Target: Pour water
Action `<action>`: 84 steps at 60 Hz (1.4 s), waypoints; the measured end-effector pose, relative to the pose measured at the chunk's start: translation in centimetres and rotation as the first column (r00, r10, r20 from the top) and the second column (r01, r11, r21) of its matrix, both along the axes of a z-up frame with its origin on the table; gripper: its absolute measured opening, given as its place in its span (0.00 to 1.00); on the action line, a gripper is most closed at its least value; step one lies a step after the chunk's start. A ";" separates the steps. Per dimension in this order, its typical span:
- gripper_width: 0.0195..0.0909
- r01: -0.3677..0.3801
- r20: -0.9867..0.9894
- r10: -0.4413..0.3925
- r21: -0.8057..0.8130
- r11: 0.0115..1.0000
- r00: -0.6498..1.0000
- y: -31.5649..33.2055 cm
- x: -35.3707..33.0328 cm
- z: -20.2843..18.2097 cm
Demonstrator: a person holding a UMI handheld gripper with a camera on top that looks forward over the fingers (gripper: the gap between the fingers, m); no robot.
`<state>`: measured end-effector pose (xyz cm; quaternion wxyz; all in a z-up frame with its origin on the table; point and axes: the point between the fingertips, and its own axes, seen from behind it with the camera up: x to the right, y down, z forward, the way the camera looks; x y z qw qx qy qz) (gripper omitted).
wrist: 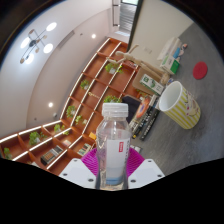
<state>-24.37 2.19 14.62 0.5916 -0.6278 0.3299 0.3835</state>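
A clear plastic water bottle (114, 145) with a white cap and a red label stands upright between my gripper's (112, 160) fingers. Both magenta pads (91, 159) press on its sides, so the gripper is shut on it and holds it up off any surface. A yellow striped cup (178, 104) with a white inside sits beyond the bottle to its right, tilted in this view. The bottle's lower end is hidden between the fingers.
Wooden shelving (85, 100) with small green plants runs behind the bottle. A desk with cluttered items (150, 85) lies near the cup. A red round thing (201, 70) is on the wall beyond the cup. Ceiling lights (40, 42) show above.
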 end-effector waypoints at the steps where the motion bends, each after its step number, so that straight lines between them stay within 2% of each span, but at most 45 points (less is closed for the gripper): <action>1: 0.21 0.002 -0.044 -0.002 0.002 1.000 0.999 0.3 0.4 0.1; 4: 0.21 0.021 -0.176 -0.021 -0.001 1.000 0.984 -0.4 1.2 1.3; 8: 0.21 0.039 -0.324 -0.031 0.017 0.999 0.945 1.9 3.4 1.1; 11: 0.21 0.070 -0.401 -0.054 0.025 0.997 0.914 2.4 4.9 1.4; 17: 0.21 0.086 -0.540 -0.058 0.025 0.996 0.840 2.7 6.1 2.1; 27: 0.24 0.117 -0.794 -0.043 0.036 0.992 0.607 3.2 8.6 2.8; 30: 0.24 0.139 -0.818 -0.045 0.043 0.989 0.573 3.2 9.3 3.2; 34: 0.24 0.133 -0.831 -0.029 0.054 0.990 0.556 3.3 9.4 3.5; 46: 0.24 0.115 -0.789 -0.046 0.031 0.993 0.612 3.0 8.9 3.1; 51: 0.24 0.095 -0.699 -0.041 0.039 0.995 0.714 2.7 8.1 3.8; 55: 0.24 0.057 -0.550 -0.020 0.050 0.997 0.835 2.5 7.3 5.0; 60: 0.24 0.051 -0.275 -0.033 0.058 0.997 0.961 1.9 8.0 6.8; 65: 0.24 0.089 0.064 -0.093 0.050 0.995 0.994 1.5 10.5 8.4; 69: 0.24 0.149 0.344 -0.146 0.018 0.989 0.928 1.2 13.5 8.7; 73: 0.24 0.259 0.565 -0.201 -0.023 0.966 0.800 0.8 17.5 8.2; 78: 0.24 0.411 0.735 -0.261 -0.027 0.911 0.626 -0.1 23.4 7.4; 84: 0.25 0.560 0.844 -0.283 -0.026 0.828 0.457 -2.1 29.0 6.9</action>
